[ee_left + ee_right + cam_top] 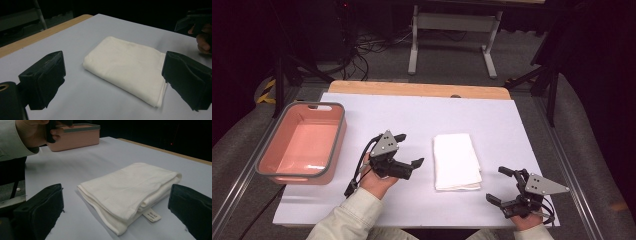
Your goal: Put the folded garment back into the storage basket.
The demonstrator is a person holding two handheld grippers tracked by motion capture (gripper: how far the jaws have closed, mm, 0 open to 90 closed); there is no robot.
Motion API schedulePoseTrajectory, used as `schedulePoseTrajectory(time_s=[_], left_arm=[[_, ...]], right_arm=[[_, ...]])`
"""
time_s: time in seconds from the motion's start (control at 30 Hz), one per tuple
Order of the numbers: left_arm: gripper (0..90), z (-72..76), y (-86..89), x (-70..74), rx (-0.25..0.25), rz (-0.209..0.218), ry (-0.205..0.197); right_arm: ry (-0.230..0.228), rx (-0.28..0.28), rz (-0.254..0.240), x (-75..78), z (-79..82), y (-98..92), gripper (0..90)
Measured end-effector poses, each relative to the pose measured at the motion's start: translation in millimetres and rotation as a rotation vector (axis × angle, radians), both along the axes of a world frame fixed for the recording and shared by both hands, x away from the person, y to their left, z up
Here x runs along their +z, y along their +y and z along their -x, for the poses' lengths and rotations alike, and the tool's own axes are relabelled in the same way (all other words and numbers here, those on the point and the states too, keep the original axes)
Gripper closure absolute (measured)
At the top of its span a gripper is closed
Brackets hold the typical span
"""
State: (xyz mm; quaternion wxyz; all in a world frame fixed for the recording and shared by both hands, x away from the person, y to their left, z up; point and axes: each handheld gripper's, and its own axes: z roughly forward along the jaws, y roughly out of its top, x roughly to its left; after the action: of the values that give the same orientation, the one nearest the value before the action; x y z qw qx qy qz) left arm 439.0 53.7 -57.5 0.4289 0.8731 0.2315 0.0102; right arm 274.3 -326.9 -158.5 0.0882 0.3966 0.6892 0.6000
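A folded white cloth (456, 161) lies flat on the white table sheet (422, 115), a little right of centre. In the left gripper view the cloth (127, 66) lies ahead of the wide jaws, nothing between them. My left gripper (408, 149) hovers open just left of the cloth, pointing right toward it. My right gripper (501, 185) is open near the front right corner, aimed left at the cloth's near end. The right gripper view shows the cloth (130, 190) with its layered edge and a small label (152, 215) facing the jaws.
A pink tub with a grey rim (269, 150) stands empty at the table's left edge; it also appears far off as the tub (75, 135). The wooden table edge (417, 89) runs along the back. Beyond it are a desk frame and cables on the floor.
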Motion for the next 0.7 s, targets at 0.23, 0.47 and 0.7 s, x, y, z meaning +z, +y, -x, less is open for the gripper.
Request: schedulePoseTrajectory(time_s=[0.23, 0.47, 0.7], left_arm=[[6.0, -8.1, -15.7, -3.3, -0.034, 0.000, 0.015], [5.4, -14.6, -33.8, -10.2, -0.047, -0.035, 0.014], [5.5, -21.7, -47.7, -19.0, -0.057, -0.058, 0.024]], right_arm=[[-0.002, -0.003, -0.002, -0.2, 0.1, -1.0, 0.7], [-0.003, -0.005, -0.004, -0.2, 0.1, -2.2, 0.7], [-0.005, -0.008, -0.006, -0.2, 0.7, -3.6, 0.7]])
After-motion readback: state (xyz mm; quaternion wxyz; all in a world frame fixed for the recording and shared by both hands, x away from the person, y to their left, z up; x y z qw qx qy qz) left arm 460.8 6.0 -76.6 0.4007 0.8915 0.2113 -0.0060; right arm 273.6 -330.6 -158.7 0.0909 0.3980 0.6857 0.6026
